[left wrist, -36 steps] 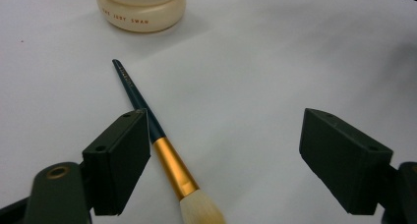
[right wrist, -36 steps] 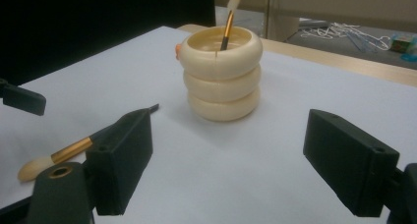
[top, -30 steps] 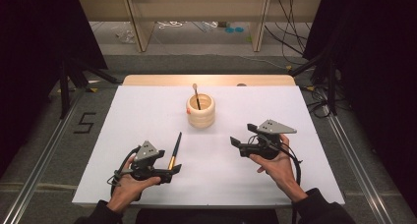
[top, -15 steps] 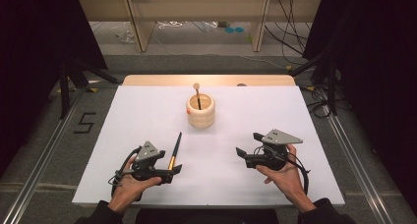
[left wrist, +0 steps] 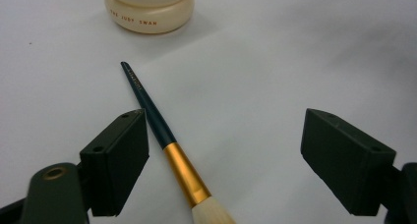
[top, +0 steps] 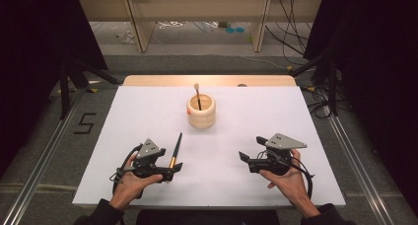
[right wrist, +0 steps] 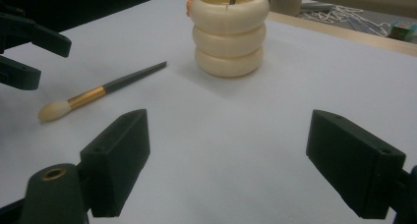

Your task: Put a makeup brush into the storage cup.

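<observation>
1. High view: I hold my left tongs (top: 173, 168) low on the white tabletop (top: 256, 111), near its front edge, and my right tongs (top: 245, 157) on the other side, also near the front.
2. My left tongs are open, with nothing between the jaws. The brush (top: 175, 151) lies flat on the tabletop just beside them.
3. In the left gripper view the brush (left wrist: 169, 143) lies close to the inner side of the left-hand jaw. I cannot tell if it touches the jaw. Its dark handle points away toward the cream holder (left wrist: 149, 10), and its pale bristles are at the bottom edge of the view.
4. My right tongs are also open and empty. They are well apart from the brush and from the left tongs.
5. In the right gripper view the holder (right wrist: 230, 32) stands upright, made of three round rings, beyond the jaws. Another brush (top: 197, 95) stands inside it, leaning a little.
6. The brush on the tabletop is apart from the holder, with its handle tip directed to it.
</observation>
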Demonstrator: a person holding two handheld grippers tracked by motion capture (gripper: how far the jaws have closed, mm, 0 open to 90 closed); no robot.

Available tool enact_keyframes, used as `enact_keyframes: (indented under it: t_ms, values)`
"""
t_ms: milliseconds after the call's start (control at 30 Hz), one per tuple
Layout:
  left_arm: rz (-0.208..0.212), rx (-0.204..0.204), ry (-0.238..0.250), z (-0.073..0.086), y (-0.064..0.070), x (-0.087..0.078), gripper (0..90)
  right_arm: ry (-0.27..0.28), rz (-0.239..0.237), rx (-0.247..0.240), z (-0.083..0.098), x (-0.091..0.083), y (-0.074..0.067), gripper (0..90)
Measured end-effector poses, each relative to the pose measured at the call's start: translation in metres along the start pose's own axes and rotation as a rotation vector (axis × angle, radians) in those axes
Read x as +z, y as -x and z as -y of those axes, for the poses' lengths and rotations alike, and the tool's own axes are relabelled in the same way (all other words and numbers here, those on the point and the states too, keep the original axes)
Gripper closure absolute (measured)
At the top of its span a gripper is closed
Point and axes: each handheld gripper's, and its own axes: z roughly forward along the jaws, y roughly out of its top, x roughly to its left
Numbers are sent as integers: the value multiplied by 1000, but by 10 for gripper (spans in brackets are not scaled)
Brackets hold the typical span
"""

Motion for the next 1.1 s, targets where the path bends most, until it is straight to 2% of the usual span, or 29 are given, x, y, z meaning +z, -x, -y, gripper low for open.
enact_keyframes:
  t_ms: [33,67,133,167,300,333,400,433,467,500,567,633,733,800,833,933,1000,1100]
  values:
    - [8,19,-26,-1,-2,-1,175,-3,-1,-1,0,0,0,174]
    - [0,-2,2,0,0,1,173,-3,-1,-4,1,0,0,174]
    - [-1,8,0,-1,-1,1,172,3,4,-2,2,1,0,171]
    - [-1,36,-24,-1,-3,-1,172,6,1,0,2,1,0,168]
    - [-10,18,-19,-1,-3,1,166,-14,5,-6,2,-3,-3,167]
    - [-12,40,-36,-2,-5,1,165,-13,1,-10,3,-5,-4,167]
    - [-9,35,-48,-3,-6,3,165,4,7,-6,5,-6,-3,167]
    - [-13,47,-62,-4,-7,4,166,3,9,-4,5,-6,-3,167]
    - [-11,42,-65,-4,-7,5,167,-1,7,-4,5,-6,-2,167]
    - [-18,58,-72,-5,-8,6,168,1,5,1,5,-5,-2,167]
    - [-24,58,-88,-6,-10,8,176,-15,1,1,5,-5,-2,168]
    - [-32,87,-125,-8,-13,10,190,-14,-1,-3,5,-5,-3,168]
    - [-48,70,-140,-9,-17,15,230,-15,-4,-9,5,-3,-4,170]
    - [-54,77,-161,-11,-20,18,240,-15,-9,-14,5,-2,-5,171]
    - [-47,65,-169,-13,-22,19,245,-24,-3,-12,5,-2,-5,171]
    - [-45,67,-193,-17,-24,23,268,-33,-7,-15,5,-2,-5,171]
    - [-26,67,-209,-20,-25,27,270,-23,-30,-13,5,0,-5,170]
    - [-20,96,-261,-23,-26,36,269,-33,-22,-30,5,0,-6,169]
